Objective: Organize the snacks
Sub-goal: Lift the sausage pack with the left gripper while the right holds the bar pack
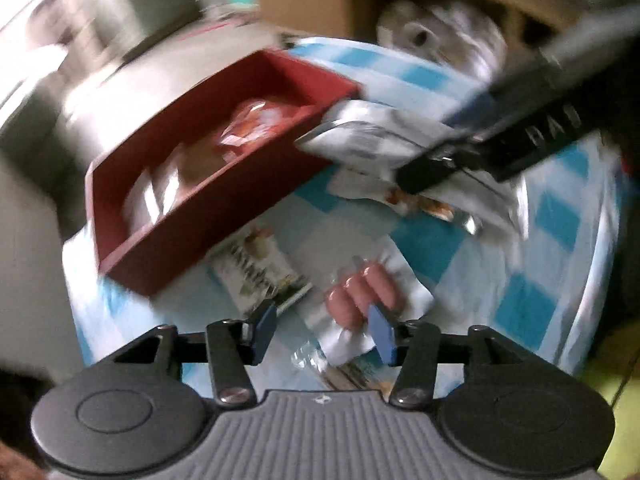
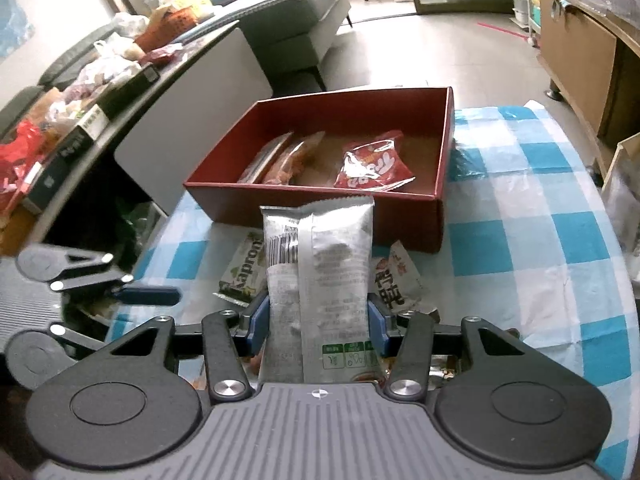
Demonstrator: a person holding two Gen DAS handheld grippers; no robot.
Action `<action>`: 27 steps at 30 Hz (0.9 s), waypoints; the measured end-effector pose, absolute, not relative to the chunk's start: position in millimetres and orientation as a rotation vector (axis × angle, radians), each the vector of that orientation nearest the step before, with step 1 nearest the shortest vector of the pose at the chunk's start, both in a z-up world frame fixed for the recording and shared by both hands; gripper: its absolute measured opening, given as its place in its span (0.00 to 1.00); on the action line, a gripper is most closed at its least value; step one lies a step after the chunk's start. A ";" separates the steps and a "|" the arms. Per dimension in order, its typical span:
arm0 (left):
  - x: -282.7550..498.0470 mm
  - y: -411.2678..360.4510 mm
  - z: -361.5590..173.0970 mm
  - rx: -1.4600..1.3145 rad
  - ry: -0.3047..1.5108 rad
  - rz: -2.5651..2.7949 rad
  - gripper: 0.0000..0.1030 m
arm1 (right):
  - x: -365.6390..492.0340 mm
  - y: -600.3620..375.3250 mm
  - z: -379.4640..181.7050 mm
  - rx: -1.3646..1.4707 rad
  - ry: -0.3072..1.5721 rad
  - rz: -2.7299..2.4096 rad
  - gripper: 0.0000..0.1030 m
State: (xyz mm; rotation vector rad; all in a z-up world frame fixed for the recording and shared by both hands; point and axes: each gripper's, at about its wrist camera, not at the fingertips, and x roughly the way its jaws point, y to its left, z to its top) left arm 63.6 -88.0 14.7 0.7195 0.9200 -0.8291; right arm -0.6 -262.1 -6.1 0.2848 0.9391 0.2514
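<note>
Right gripper (image 2: 317,320) clamped silver packet (image 2: 320,264); left gripper (image 1: 322,330) spread empty; packet could snag red box (image 2: 320,196) wall

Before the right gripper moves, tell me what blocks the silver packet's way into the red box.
Nothing visible does. The right gripper holds the silver packet upright just short of the red box; only the box's near wall lies ahead, to be lifted over.

Home living room: sofa (image 2: 304,12), checkered tablecloth (image 2: 540,208).
</note>
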 end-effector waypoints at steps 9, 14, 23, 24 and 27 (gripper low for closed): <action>64.4 -125.1 -28.6 0.987 0.927 -1.030 0.52 | 2.0 -272.1 -25.7 0.295 1.009 0.241 0.57; 71.5 -130.5 -34.7 0.954 0.965 -1.057 0.57 | 6.2 -269.7 -30.9 0.299 1.030 0.250 0.57; 49.1 -98.4 -30.2 0.723 1.073 -0.837 0.54 | 5.1 -265.7 -26.5 0.289 1.017 0.259 0.57; 47.2 -94.3 -28.2 0.679 1.080 -0.832 0.41 | 4.6 -265.0 -26.1 0.285 1.017 0.260 0.57; 48.3 -81.1 -22.2 0.582 1.107 -0.797 0.38 | 3.9 -263.6 -23.2 0.284 1.006 0.262 0.58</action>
